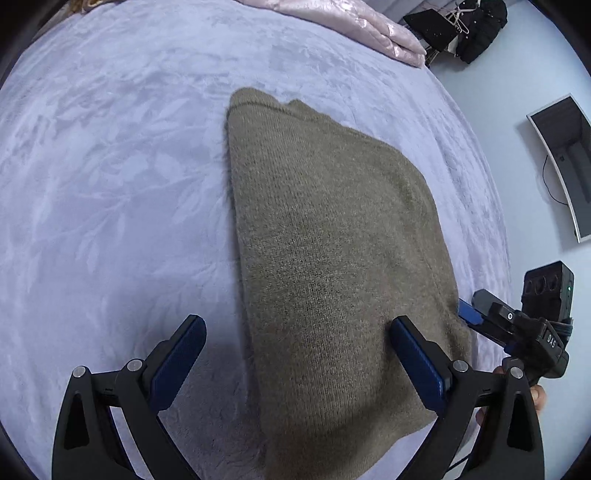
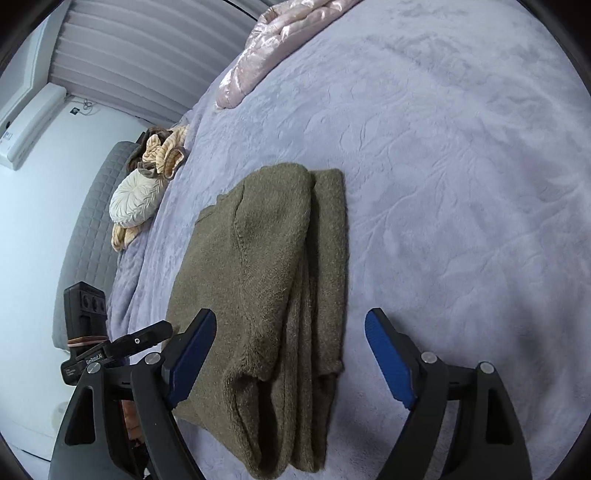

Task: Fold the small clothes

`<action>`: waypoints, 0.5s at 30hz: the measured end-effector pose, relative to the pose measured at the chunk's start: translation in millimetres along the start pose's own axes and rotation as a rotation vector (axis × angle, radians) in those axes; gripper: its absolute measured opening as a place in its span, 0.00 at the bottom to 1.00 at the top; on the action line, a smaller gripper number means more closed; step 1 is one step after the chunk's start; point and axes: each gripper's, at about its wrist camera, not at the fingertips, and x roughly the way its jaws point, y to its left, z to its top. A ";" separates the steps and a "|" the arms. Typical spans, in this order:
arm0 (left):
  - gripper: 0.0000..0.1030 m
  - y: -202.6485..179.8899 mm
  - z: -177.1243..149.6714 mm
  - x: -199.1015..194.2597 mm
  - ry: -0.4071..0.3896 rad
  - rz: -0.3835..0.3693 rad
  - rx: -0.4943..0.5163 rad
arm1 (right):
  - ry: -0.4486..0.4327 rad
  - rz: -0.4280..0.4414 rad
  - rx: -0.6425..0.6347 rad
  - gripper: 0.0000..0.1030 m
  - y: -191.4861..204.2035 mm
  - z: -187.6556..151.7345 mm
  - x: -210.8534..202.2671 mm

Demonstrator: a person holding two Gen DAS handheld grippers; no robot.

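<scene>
Olive-brown knitted sweater [image 1: 332, 266], folded lengthwise, lies flat on lavender plush bed cover [image 1: 110, 184] | left hand-held gripper [image 1: 295, 354] jaws apart over its near end | right hand-held gripper [image 2: 290, 354] jaws apart, likewise | pink quilt [image 2: 280, 33] far behind.

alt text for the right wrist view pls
An olive-brown knit sweater, folded into a long strip, lies on a lavender plush blanket. The right gripper hovers open over its near end, holding nothing; the left gripper shows at the left edge.
</scene>
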 end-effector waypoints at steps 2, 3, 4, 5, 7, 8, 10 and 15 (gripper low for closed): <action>0.97 -2.3 1.7 10.3 0.019 -0.027 0.010 | 0.040 0.022 0.017 0.83 0.4 3.3 19.3; 0.97 -3.3 3.8 14.7 0.026 -0.038 0.015 | 0.055 0.029 0.019 0.83 1.3 4.2 28.1; 0.97 -3.7 6.2 19.7 0.034 -0.049 0.015 | 0.069 0.020 0.018 0.83 1.9 6.3 37.6; 0.97 -4.7 7.1 23.1 0.040 -0.061 0.014 | 0.074 0.006 0.012 0.83 2.8 7.3 45.5; 0.76 -8.5 8.9 27.8 0.047 -0.087 0.030 | 0.077 -0.004 -0.007 0.74 5.6 7.5 56.5; 0.75 -11.2 9.3 27.6 0.044 -0.079 0.041 | 0.074 -0.006 -0.027 0.57 8.9 7.6 59.1; 0.60 -17.3 7.6 23.4 0.024 -0.075 0.077 | 0.068 -0.035 -0.065 0.48 17.2 6.0 59.5; 0.47 -34.0 1.0 7.2 -0.026 -0.028 0.150 | 0.042 -0.065 -0.139 0.34 37.4 2.4 46.6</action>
